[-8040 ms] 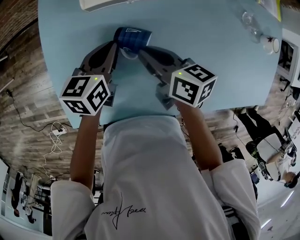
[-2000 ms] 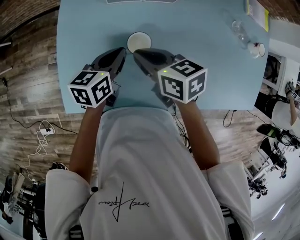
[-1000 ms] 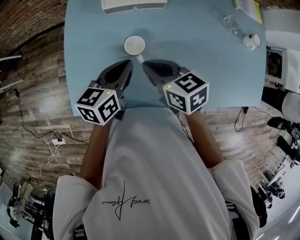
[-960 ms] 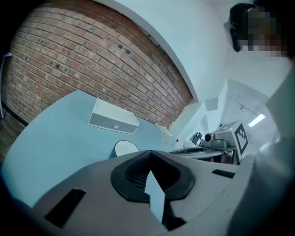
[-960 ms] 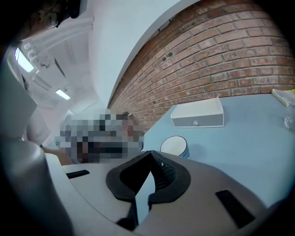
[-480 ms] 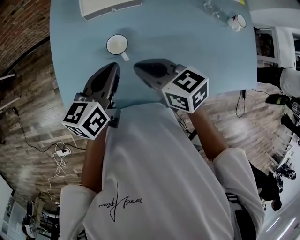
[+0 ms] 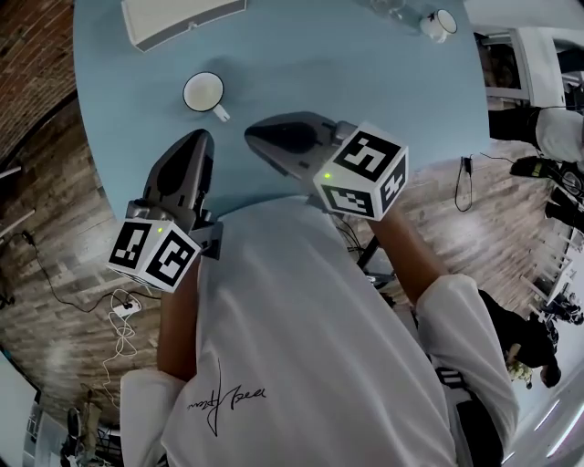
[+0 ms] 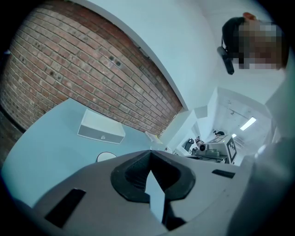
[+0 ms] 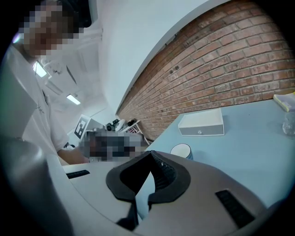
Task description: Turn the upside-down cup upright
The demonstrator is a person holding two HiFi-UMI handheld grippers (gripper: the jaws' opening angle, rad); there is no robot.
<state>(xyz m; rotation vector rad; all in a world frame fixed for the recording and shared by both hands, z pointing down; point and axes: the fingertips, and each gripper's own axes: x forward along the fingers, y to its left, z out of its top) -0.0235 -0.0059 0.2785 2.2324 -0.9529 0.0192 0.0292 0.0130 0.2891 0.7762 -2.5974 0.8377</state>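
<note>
- Cup (image 7: 203, 92) stands on the table (image 7: 365, 91) just ahead of your left gripper (image 7: 198, 138) and right gripper (image 7: 252, 135), touching neither. Both pairs of jaws are pressed together on nothing.
- Each gripper's own body hides the cup's lower part in its view.
- Its long axis is vertical, mouth up, handle toward your right gripper.
- Beyond it, a white box (image 7: 182, 20) is cut off at the head view's edge.

1. The cup (image 7: 203, 92) is a small mug, white inside and blue outside.
2. It's standing upright, mouth up, looks empty.
3. It sits on the light blue table (image 7: 365, 82), handle pointing back toward the near edge.
</note>
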